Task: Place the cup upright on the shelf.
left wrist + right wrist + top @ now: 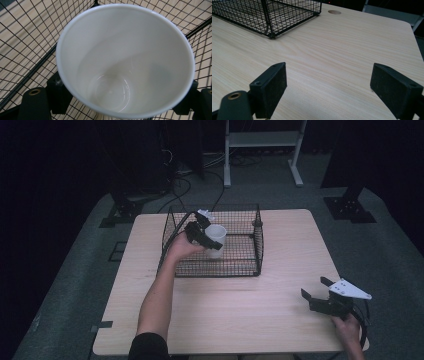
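A white paper cup [215, 238] is held upright inside the black wire basket [250, 266], near its left side, with my left gripper [200, 235] shut on it. In the left gripper view the cup [125, 60] is seen from above, empty, with a jaw pressed on each side of its wall and the basket mesh [27, 37] behind it. My right gripper [316, 289] stands open near the table's front right corner. Its two black pads [273, 87] are wide apart over bare wood with nothing between them.
The basket [274, 15] stands at the back middle of the light wooden table [240, 305]. A round hole [334, 12] sits in the tabletop beyond the basket. Dark floor, cables and a white frame [262, 140] lie behind the table.
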Motion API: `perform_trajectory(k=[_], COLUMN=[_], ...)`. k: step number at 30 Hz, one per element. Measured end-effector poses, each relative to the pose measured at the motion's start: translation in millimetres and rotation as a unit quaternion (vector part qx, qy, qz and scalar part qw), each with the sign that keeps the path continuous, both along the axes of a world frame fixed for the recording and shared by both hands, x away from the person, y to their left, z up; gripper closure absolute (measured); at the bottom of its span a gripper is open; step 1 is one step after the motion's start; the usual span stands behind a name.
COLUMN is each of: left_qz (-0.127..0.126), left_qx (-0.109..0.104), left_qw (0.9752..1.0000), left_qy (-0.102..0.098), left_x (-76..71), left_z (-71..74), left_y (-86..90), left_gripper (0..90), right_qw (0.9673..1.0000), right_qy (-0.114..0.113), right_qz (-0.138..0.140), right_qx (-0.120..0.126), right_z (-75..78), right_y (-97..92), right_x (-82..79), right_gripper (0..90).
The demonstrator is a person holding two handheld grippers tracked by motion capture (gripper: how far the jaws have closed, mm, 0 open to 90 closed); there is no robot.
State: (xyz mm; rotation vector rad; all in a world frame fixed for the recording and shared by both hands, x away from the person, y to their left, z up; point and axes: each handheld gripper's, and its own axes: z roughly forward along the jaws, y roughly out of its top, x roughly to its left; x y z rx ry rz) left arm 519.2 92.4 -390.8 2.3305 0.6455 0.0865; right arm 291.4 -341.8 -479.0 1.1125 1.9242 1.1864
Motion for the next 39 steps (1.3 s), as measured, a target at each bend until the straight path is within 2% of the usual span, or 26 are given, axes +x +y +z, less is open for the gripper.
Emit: perform_trajectory(k=[8,14,18,28,35,39], left_qz=[0.001,-0.001,-0.006,-0.007,-0.01,-0.006], left_qx=[0.007,0.019,0.02,0.02,0.029,0.029], left_qw=[0.9999,0.9995,0.999,0.9991,0.999,0.9991], left_qy=[0.014,0.024,0.039,0.036,0.034,0.032], left_x=[4.3,7.0,8.1,6.3,3.2,1.8], left_z=[-9.6,-16.7,-21.3,-21.7,-21.0,-20.3], left_y=[-2.7,-6.3,-8.8,-7.3,-4.4,-2.9], left_gripper=[21.1,21.1,21.1,21.0,20.7,18.2], right_qw=[1.0,1.0,1.0,1.0,1.0,1.0], right_qy=[-0.001,-0.002,-0.003,-0.003,-0.003,-0.003], right_qz=[0.001,0.001,0.002,0.003,0.003,0.003], right_qx=[0.0,-0.001,-0.002,-0.002,-0.002,-0.001], right_z=[0.0,0.0,0.0,-0.1,-0.1,0.0], right_y=[-0.1,0.0,0.0,0.2,0.2,0.2], right_x=[-0.1,-0.1,-0.1,-0.3,-0.3,-0.3], right_gripper=[13.1,13.1,13.1,13.1,13.1,13.1])
